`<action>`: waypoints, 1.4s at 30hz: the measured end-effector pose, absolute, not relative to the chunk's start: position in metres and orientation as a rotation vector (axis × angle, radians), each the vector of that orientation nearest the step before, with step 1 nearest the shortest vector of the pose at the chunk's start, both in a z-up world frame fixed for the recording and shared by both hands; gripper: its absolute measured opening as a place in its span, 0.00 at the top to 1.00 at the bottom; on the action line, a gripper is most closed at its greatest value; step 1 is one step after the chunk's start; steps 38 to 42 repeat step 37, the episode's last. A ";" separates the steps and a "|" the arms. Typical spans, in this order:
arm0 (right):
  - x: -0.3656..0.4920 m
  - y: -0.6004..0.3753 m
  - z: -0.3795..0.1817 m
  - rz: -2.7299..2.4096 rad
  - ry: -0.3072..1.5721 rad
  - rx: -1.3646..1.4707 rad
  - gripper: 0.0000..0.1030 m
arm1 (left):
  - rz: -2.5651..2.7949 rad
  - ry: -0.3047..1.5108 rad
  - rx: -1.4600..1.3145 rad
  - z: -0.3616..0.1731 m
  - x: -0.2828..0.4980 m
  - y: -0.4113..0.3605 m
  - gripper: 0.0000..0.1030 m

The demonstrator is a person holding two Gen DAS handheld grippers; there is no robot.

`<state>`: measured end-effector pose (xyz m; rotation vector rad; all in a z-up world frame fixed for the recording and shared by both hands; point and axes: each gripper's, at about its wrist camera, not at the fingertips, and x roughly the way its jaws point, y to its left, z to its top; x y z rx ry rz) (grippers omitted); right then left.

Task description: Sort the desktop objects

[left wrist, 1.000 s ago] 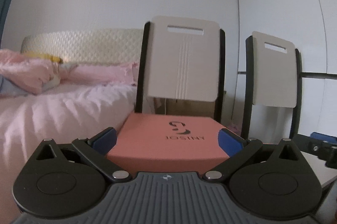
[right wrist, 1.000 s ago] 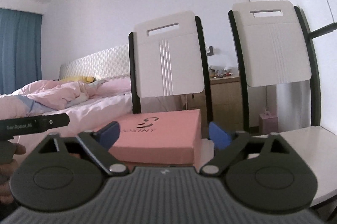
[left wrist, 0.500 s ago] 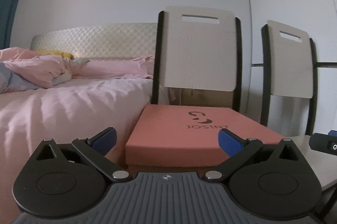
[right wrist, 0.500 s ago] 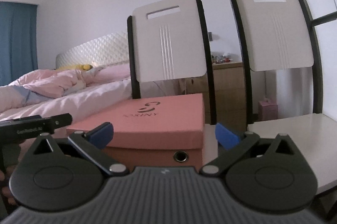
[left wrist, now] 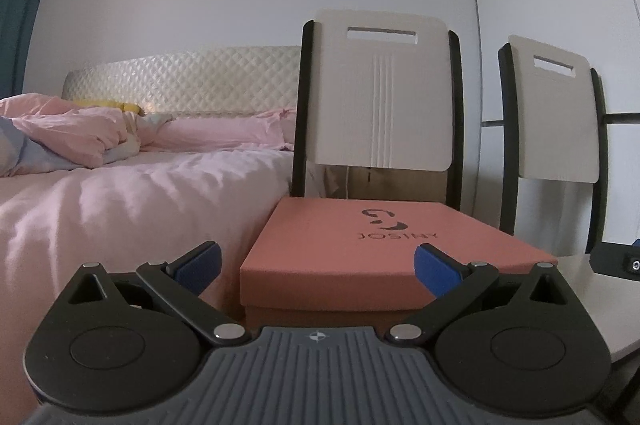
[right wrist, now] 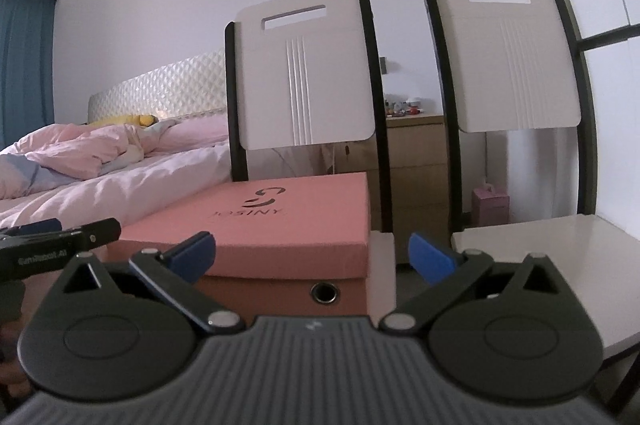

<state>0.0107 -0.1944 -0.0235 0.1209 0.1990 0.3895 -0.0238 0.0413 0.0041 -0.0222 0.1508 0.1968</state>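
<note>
Through the left wrist view, my left tongs [left wrist: 316, 265] stand spread wide with nothing pinched between the blue pads [left wrist: 200, 265]. Centre frame, just past them, sits the pink shoebox [left wrist: 372, 245], lid on, logo facing up, resting on what looks like the seat of the nearer white chair [left wrist: 380, 93]. The box's left front corner falls between my pads in the picture, but I judge it lies beyond them, not touched. A second chair [left wrist: 560, 113] stands at the right, and at the right edge a black piece of the other tool [left wrist: 616, 261] pokes in over a pale seat. The bed [left wrist: 120, 193] with pink bedding fills the left half.

Through the right wrist view, my right tongs [right wrist: 312, 257] are likewise spread as wide as they go, holding nothing. The shoebox [right wrist: 280, 225] is lower centre, its end panel with the round finger hole [right wrist: 325, 292] facing me, slightly left of the gap. The other tool [right wrist: 60, 245] crosses the left edge, level with the lid. A wooden nightstand [right wrist: 416, 165] shows between the chairs.

As for progress, I see no bench and no loose desktop objects here, so I cannot tell what has been sorted. My guess is the box is the container, closed now, with both tongs free beside it.
</note>
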 end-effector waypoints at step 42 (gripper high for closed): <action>0.006 -0.203 -0.024 0.349 0.210 0.108 0.00 | 0.176 0.163 0.002 0.000 -0.022 0.041 0.00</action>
